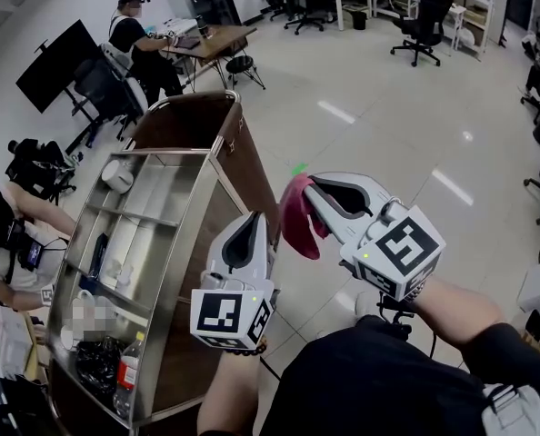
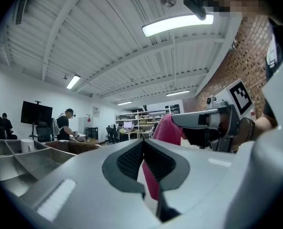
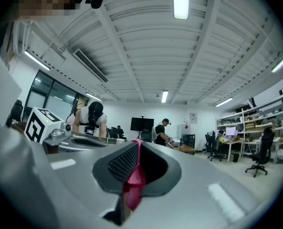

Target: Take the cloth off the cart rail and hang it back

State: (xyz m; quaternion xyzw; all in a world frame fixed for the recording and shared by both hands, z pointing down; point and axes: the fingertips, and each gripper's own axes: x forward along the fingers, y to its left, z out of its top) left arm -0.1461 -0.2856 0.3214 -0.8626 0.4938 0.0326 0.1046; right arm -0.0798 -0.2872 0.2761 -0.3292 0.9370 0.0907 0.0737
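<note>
**Workshop floor, steel cart, and a pink cloth pinched in the right claw**

Pale, glossy flooring spreads through the room, with desks and office chairs [image 1: 425,21] far beyond both claws. Far to the left of the left claw, a person in a pale top [image 1: 6,234] stands close against the cart's other side. A second person [image 1: 138,39] sits at a desk well beyond the claws, beside a dark screen [image 1: 56,62].

Just left of the left claw stands the steel cart [image 1: 79,271]. Its shelves hold a white cup [image 1: 117,175], a black bag [image 1: 97,366] and a plastic bottle [image 1: 129,371], and a brown tub [image 1: 188,121] sits at its far end. The cart rail [image 1: 225,182] runs along the cart's near edge up to the left claw's tips.

The left claw [image 1: 249,218] has its jaws together and grips nothing. In the left gripper view the pads meet at the tip, and the pink seen through the slot below them is fabric hanging farther off.

That fabric is the pink cloth [image 1: 297,218]. It is off the rail and dangles in the air just right of the left claw's tips, beneath the right claw's tips. The right claw [image 1: 312,185] is clamped on the cloth's upper edge. The right gripper view shows pink folds squeezed between the pads and trailing down. This claw points left toward the cart, with its marker cube [image 1: 406,248] behind it. Farther right, a dark sleeve [image 1: 488,334] leads back from that cube.
</note>
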